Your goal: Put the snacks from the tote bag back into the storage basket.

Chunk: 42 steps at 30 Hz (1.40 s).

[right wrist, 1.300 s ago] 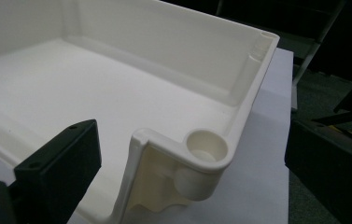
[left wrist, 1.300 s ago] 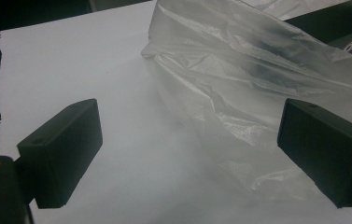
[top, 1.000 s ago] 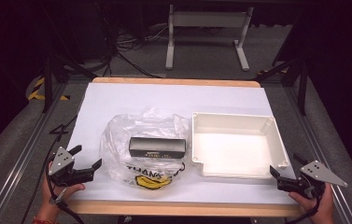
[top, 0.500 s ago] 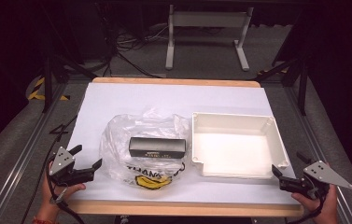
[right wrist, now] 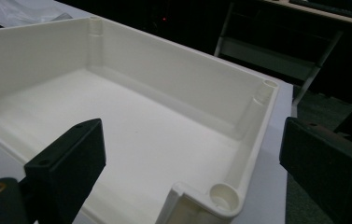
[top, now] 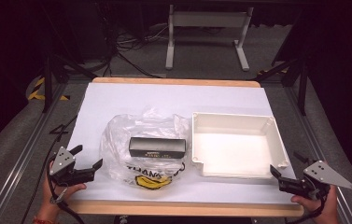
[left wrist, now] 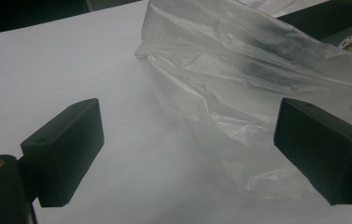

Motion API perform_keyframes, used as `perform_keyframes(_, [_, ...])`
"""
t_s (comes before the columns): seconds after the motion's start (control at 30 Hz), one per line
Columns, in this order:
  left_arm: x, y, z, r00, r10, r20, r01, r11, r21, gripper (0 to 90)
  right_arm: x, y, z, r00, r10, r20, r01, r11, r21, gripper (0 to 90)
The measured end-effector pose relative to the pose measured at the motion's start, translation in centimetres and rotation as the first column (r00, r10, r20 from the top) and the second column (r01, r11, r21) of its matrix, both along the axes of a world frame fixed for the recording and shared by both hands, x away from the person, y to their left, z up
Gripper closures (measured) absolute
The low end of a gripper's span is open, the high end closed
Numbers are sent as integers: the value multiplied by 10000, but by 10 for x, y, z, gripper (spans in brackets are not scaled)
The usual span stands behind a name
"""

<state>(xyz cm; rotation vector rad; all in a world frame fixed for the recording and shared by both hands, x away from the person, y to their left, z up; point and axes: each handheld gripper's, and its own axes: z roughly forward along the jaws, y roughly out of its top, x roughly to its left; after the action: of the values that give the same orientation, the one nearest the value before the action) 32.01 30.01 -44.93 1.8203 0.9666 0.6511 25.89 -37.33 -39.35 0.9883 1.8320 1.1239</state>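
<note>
Grippers wait at the near corners of a white-covered table [top: 173, 100], one in each of a person's hands. The left gripper [top: 91, 164], at about 8 o'clock on the surface, stands released with its jaws spread and nothing between them; in the left gripper view those jaws frame the crumpled edge of a clear plastic bag [left wrist: 239, 93], just short of it, which suggests the bag is what this hand is lined up to take. The right gripper [top: 276, 173], at about 4 o'clock, has its jaws just easing slightly inward yet is unclenched and empty; the right gripper view looks over the near corner of an open white plastic tray [right wrist: 220, 196], apart from its rim.

The bag [top: 145, 149] lies near the table's centre, printed with black lettering and a yellow smiley towards 6 o'clock, and a black rectangular box [top: 157, 147] rests across the middle of it; whether the box sits inside or on top cannot be told. The tray [top: 278, 140] stands just beside the bag at 3 o'clock, probably placed as the destination for the box.

A pale wooden edge shows around the white sheet. Beyond, at 12 o'clock, the dim room holds a grey floor, loose cables and a metal stand [top: 206, 35].
</note>
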Motion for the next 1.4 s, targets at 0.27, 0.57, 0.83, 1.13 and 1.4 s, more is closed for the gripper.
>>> perform_keyframes(0.27, [0,0,0,10000,-29,-17,29,10000,-43,91,0,12,3,9980,629,-75,-630,9978,-193,109])
perform_keyframes(0.57, [0,0,0,10000,-53,-29,53,10000,-61,91,6,27,2,9908,1271,-464,-1290,9909,-388,126])
perform_keyframes(0.83, [0,-1,0,10000,-98,-1,98,9999,-58,91,13,43,1,9799,1827,-799,-1875,9806,-574,172])
perform_keyframes(1.13, [1,-2,0,9999,-125,-43,125,9999,-18,91,21,58,1,9678,2302,-1021,-2373,9693,-638,200])
perform_keyframes(1.4, [0,-3,1,9998,-152,-94,152,9999,-22,91,28,72,5,9514,2865,-1129,-2952,9529,-700,210])
